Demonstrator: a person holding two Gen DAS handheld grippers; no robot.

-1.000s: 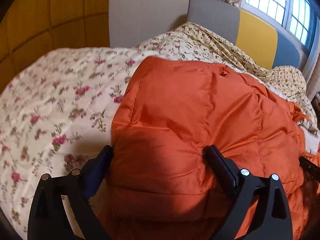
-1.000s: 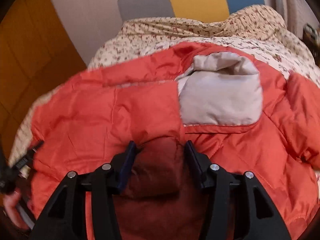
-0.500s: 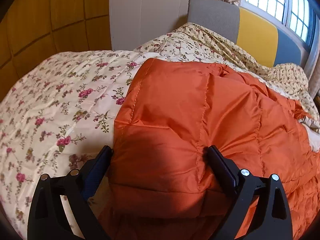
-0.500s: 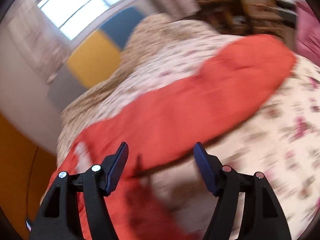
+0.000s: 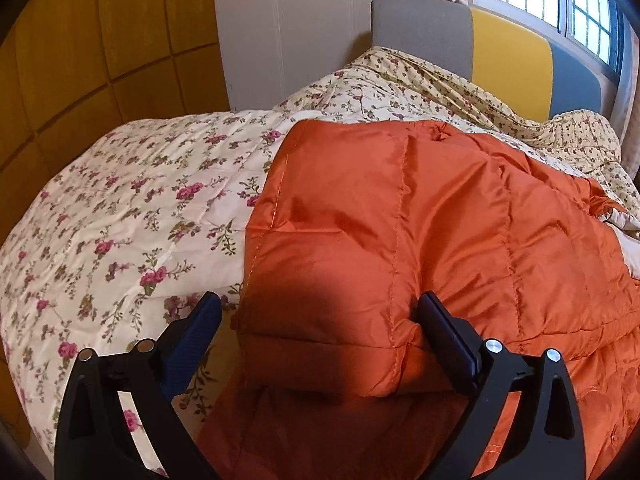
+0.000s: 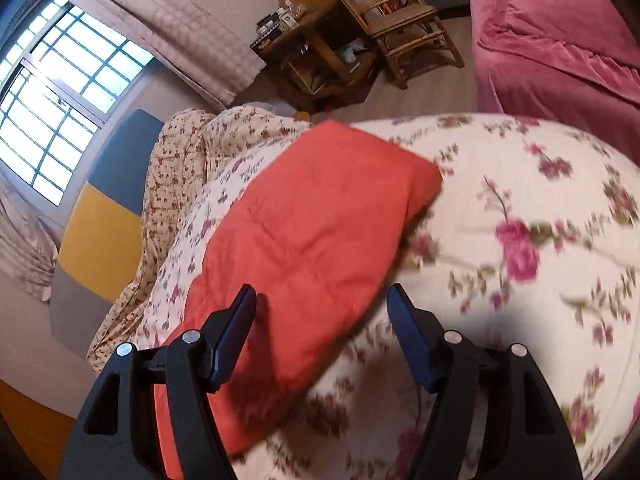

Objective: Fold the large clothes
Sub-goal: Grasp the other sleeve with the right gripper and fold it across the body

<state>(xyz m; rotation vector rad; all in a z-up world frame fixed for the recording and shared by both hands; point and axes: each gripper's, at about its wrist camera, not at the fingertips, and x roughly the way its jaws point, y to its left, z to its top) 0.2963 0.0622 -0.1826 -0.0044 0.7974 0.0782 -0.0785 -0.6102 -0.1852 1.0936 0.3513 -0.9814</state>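
Note:
An orange puffer jacket lies on the floral bedspread. Its folded near edge bulges between the jaws of my left gripper, which is open: the right pad touches the fabric and the left pad stands clear over the bedspread. In the right wrist view one orange sleeve stretches away across the bedspread. My right gripper hovers open just above that sleeve's near part, holding nothing. The picture is slightly blurred.
A crumpled small-flowered blanket is bunched at the grey, yellow and blue headboard under the window. Past the bed's edge are a wooden chair, a cluttered small table and pink bedding.
My right gripper let go of the jacket's body, widened, rolled and swung fast to the side until it stood over the sleeve. The left gripper stayed put at the folded edge.

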